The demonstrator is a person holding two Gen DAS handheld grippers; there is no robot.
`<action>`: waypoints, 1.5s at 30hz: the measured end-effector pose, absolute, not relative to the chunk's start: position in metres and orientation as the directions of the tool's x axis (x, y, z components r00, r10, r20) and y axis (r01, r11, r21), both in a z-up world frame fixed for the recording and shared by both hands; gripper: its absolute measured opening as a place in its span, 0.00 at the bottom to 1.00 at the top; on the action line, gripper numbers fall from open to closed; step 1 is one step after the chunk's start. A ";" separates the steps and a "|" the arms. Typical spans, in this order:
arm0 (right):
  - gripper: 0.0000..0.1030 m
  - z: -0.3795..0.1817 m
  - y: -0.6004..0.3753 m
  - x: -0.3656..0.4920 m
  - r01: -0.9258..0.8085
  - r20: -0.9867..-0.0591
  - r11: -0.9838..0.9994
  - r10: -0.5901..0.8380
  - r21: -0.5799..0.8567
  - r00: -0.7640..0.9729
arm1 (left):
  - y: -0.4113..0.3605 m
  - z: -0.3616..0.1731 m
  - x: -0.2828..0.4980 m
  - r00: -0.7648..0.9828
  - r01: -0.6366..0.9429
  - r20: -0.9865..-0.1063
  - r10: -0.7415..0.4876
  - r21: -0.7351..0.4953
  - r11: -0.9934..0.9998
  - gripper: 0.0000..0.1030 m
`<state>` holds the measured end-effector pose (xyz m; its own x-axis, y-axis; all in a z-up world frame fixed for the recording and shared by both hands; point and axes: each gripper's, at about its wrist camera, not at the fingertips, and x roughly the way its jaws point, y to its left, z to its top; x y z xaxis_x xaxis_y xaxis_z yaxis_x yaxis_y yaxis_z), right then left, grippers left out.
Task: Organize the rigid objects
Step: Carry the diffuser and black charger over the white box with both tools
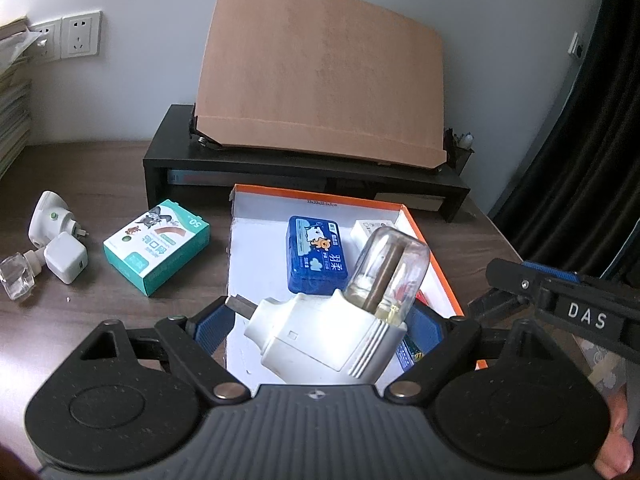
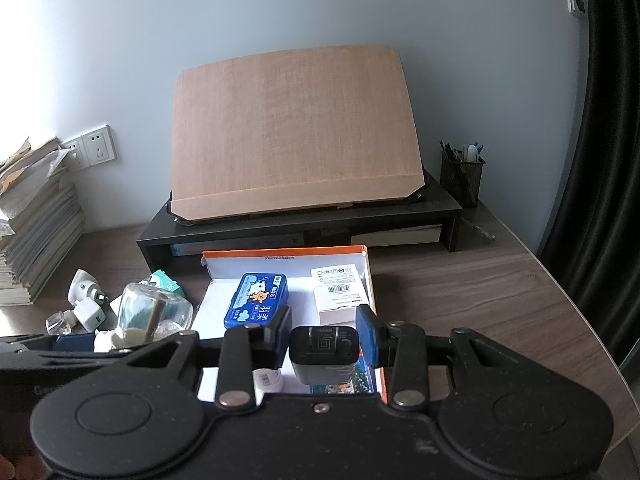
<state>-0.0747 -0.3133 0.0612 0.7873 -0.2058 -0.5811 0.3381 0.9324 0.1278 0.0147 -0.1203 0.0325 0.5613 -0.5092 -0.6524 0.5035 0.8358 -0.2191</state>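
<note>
My left gripper [image 1: 318, 322] is shut on a white plug-in vaporizer [image 1: 320, 340] with a clear glass bottle [image 1: 386, 272], held tilted above the near end of the orange-rimmed white box [image 1: 436, 256]. The same vaporizer [image 2: 148, 312] appears at the left of the right wrist view. My right gripper [image 2: 324, 330] is shut on a small black adapter [image 2: 323, 354] over the box [image 2: 370, 276]. Inside lie a blue case [image 2: 258, 306] and a white carton [image 2: 340, 292]. Left of the box are a green carton [image 1: 156, 246], a white charger cube [image 1: 66, 262], another white plug-in [image 1: 46, 218] and a clear bottle [image 1: 16, 278].
A black desk riser [image 2: 280, 228] carrying a tilted brown board [image 2: 296, 132] stands behind the box. A mesh pen holder [image 2: 462, 178] sits at the back right. A stack of books [image 2: 36, 232] fills the left, under wall sockets [image 2: 94, 148]. A dark curtain [image 2: 600, 120] hangs right.
</note>
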 end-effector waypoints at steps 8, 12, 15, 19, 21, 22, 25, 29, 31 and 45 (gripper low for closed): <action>0.42 0.058 -0.316 -0.074 0.341 -0.583 0.932 -0.209 0.126 0.785 | -0.123 0.027 0.011 0.547 0.519 -0.661 -0.514 -0.213 0.828 0.89; 0.42 0.057 -0.318 -0.073 0.344 -0.583 0.930 -0.211 0.126 0.784 | -0.124 0.025 0.009 0.538 0.528 -0.667 -0.516 -0.210 0.823 0.89; 0.42 0.056 -0.319 -0.072 0.348 -0.585 0.929 -0.213 0.128 0.783 | -0.123 0.022 0.008 0.532 0.530 -0.674 -0.513 -0.207 0.822 0.89; 0.42 0.055 -0.321 -0.072 0.348 -0.586 0.929 -0.212 0.129 0.782 | -0.123 0.017 0.006 0.521 0.536 -0.685 -0.508 -0.201 0.820 0.89; 0.42 0.055 -0.321 -0.071 0.348 -0.586 0.928 -0.212 0.129 0.782 | -0.123 0.016 0.006 0.514 0.539 -0.691 -0.509 -0.202 0.818 0.89; 0.42 0.055 -0.321 -0.071 0.348 -0.586 0.929 -0.212 0.128 0.782 | -0.123 0.016 0.005 0.512 0.541 -0.692 -0.509 -0.201 0.817 0.89; 0.42 0.055 -0.321 -0.071 0.346 -0.585 0.929 -0.211 0.129 0.783 | -0.125 0.015 0.003 0.506 0.550 -0.693 -0.514 -0.200 0.811 0.89; 0.42 0.055 -0.320 -0.071 0.345 -0.587 0.930 -0.209 0.129 0.782 | -0.127 0.013 0.001 0.494 0.564 -0.697 -0.519 -0.197 0.802 0.89; 0.42 0.055 -0.320 -0.071 0.344 -0.588 0.930 -0.208 0.127 0.781 | -0.128 0.012 0.000 0.489 0.570 -0.699 -0.522 -0.197 0.798 0.89; 0.42 0.056 -0.319 -0.066 0.343 -0.599 0.931 -0.205 0.125 0.774 | -0.133 0.007 -0.003 0.464 0.594 -0.713 -0.526 -0.190 0.781 0.89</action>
